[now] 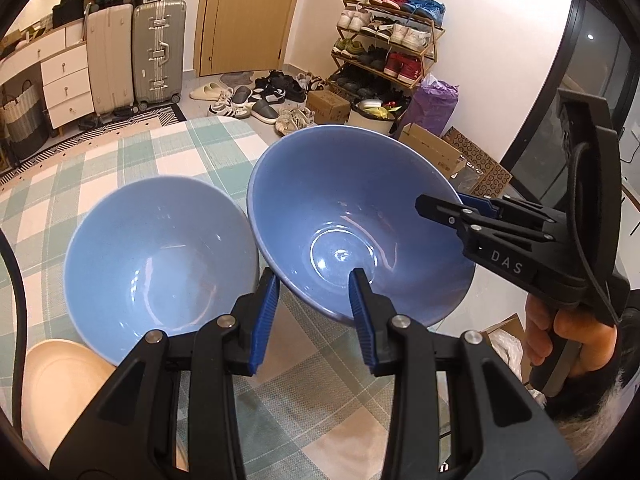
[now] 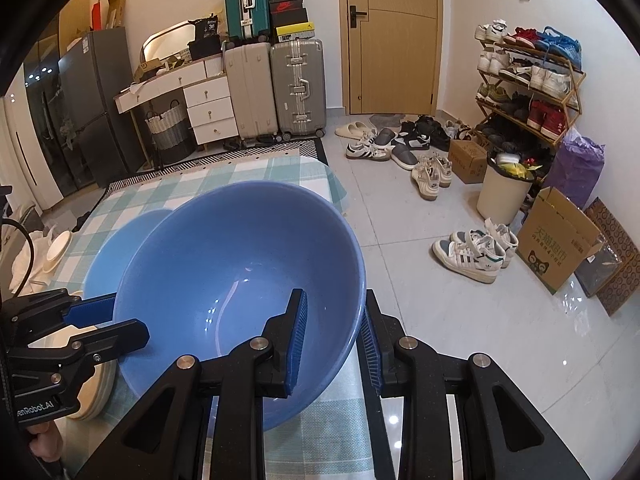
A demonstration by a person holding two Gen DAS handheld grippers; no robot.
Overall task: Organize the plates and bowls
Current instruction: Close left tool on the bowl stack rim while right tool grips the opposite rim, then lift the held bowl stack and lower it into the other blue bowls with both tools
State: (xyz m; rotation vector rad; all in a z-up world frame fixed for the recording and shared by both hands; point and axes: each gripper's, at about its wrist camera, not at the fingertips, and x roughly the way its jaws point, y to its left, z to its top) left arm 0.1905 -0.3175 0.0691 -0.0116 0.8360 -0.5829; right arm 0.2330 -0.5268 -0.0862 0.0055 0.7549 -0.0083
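Note:
A blue bowl hangs tilted above the checked tablecloth, held from two sides. My left gripper is shut on its near left rim, one pad inside and one outside. On the opposite rim my right gripper is shut the same way. A second blue bowl rests upright on the cloth just to the left, partly hidden behind the lifted one in the right wrist view. Cream plates lie near the front left.
Another white plate lies at the table's left edge. To the right the table ends over a tiled floor with shoes, a bin, a cardboard box and a shoe rack. Suitcases stand beyond the table.

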